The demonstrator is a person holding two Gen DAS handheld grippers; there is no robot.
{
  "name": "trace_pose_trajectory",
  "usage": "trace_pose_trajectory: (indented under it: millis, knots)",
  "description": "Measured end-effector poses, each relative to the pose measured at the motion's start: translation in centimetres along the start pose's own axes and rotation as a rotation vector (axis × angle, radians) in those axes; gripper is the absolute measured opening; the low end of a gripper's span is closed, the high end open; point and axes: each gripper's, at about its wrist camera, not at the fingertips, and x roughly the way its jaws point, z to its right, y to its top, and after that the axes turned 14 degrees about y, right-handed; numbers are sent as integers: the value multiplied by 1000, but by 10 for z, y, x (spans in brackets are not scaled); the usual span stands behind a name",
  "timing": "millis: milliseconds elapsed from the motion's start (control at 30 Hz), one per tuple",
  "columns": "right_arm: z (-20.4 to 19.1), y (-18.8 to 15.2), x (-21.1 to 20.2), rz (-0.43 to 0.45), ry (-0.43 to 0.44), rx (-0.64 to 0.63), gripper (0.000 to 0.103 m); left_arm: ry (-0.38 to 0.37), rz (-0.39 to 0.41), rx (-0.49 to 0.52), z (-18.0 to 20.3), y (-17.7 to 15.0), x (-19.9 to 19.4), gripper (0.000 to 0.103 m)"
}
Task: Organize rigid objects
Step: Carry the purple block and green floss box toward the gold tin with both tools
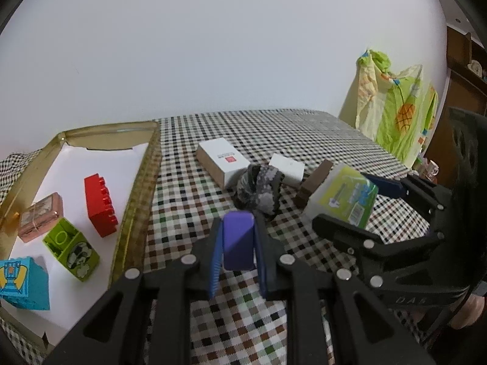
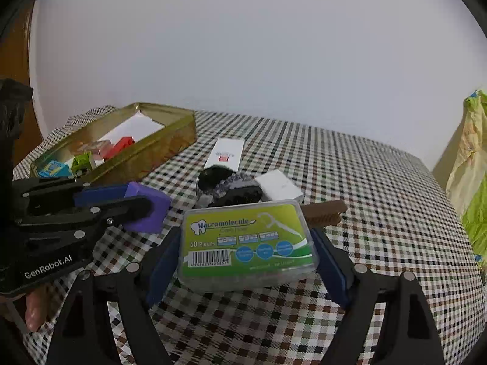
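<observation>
Above the checkered desk (image 1: 274, 133), the left claw (image 1: 238, 243) is pressed together on a purple block (image 1: 238, 240), its blue pads flat against the block's two sides, the block upright and clear of the cloth. Beside it, the right claw (image 2: 245, 251) stands wide around a clear floss-pick box (image 2: 246, 240) with a green label; both pads touch the box's short ends and carry it off the cloth.

Along the desk's left edge lies a gold tin tray (image 1: 140, 179) lined with white paper. It holds a red toy brick (image 1: 100, 205), a pink box (image 1: 41, 216), a green printed brick (image 1: 71, 248) and a blue printed brick (image 1: 22, 283).

Toward the middle of the desk sit a white carton with a red mark (image 1: 222, 159), a dark patterned pouch (image 1: 258, 188), a small white box (image 1: 287, 167) and a brown bar (image 1: 313, 187), close together. A green and yellow printed cloth (image 1: 395, 106) hangs past the far right corner.
</observation>
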Motion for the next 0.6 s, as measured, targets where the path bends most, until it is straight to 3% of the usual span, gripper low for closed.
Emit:
trace_pose_trajectory:
  millis: [600]
  knots:
    - [-6,-2,-23,136,2,2,84,45,98,13,0,-10,-25,18]
